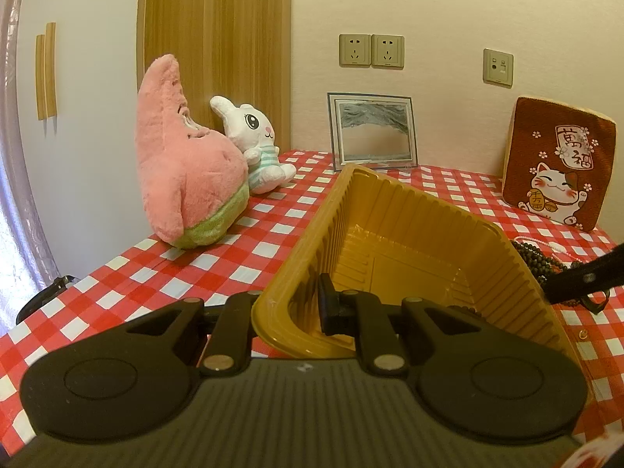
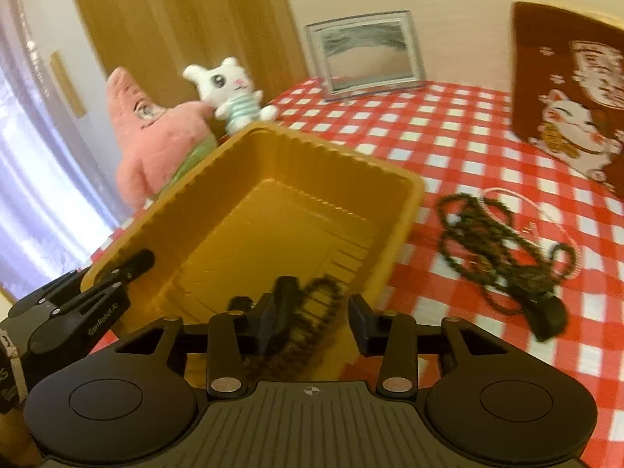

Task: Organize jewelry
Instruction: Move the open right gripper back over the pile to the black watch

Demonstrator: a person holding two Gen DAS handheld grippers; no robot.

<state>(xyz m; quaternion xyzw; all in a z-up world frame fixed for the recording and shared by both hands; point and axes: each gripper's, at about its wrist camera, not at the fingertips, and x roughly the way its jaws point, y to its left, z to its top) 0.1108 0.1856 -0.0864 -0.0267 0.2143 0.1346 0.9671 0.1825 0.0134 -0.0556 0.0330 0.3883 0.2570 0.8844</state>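
Over the checked table: I work 2 grippers around 1 yellow tray [image 2: 249,210], which sits tilted with its near corner raised.
Left gripper [image 1: 288,308]: my jaws are clamped on the tray's near rim, 1 finger outside the wall and 1 inside, holding it steady.
Right gripper [image 2: 318,312]: my jaws stand apart, and a dark bead strand [image 2: 308,319] lies between them over the tray's near edge; whether it hangs from 1 finger or is already falling, I cannot tell through the blur.
Jewelry left: a tangle of dark bead necklaces [image 2: 503,249] with a thin pale strand lies on the tablecloth [image 2: 448,136] just beside the tray's right wall.
Step in hand: I judge this as dropping the strand into the tray.
How to do it well: I keep the left grip firm so the light tray does not tip, let the beads clear both fingers fully, then lift straight away before reaching for the pile.
Risk: a trailing loop could snag a finger and drag beads back out.
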